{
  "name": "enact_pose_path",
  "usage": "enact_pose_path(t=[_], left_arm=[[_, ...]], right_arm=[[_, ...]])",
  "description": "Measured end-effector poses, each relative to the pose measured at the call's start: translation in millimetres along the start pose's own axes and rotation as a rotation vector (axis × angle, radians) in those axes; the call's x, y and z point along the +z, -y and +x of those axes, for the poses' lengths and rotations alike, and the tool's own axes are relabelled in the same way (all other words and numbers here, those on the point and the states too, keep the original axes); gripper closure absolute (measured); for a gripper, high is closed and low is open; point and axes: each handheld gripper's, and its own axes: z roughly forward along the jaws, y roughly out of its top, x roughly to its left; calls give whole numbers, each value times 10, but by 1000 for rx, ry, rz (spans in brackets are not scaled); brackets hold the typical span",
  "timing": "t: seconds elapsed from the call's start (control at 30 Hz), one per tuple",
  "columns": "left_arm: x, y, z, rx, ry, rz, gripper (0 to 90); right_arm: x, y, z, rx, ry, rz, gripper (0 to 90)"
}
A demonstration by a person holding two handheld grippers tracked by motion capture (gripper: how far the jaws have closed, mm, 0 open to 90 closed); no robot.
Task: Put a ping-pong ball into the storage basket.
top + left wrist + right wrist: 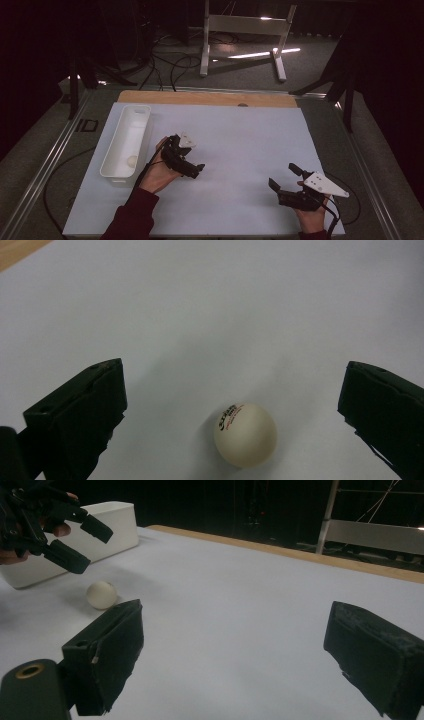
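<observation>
A white ping-pong ball [245, 434] with a small printed logo rests on the pale table mat. It lies between the wide-spread jaws of my left gripper [234, 371], which touch nothing. In the right gripper view the ball [101, 594] sits just below the left gripper [92, 547], which hovers over it, open. In the high view the left gripper [195, 170] is held left of centre, and the ball under it is hidden. My right gripper [284, 176] stands open and empty near the front right of the mat; its jaws [235, 612] point across bare mat toward the ball.
A long white tray [112, 145] lies along the mat's left side with a pale ball [131, 160] inside near its front end; its wall [117, 527] stands behind the left gripper. A wooden strip [210, 98] edges the far side. Cables and a metal stand lie on the floor beyond.
</observation>
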Motion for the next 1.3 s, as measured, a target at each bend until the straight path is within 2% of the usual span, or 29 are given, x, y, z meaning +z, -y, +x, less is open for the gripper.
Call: enact_pose_path(t=[0.67, 1.3], left_arm=[[96, 87, -2, -15, 5, 24, 2], [205, 155, -7, -23, 14, 79, 12]], right_arm=[[4, 2, 2, -2, -2, 0, 89], [10, 4, 5, -5, -4, 4, 89]])
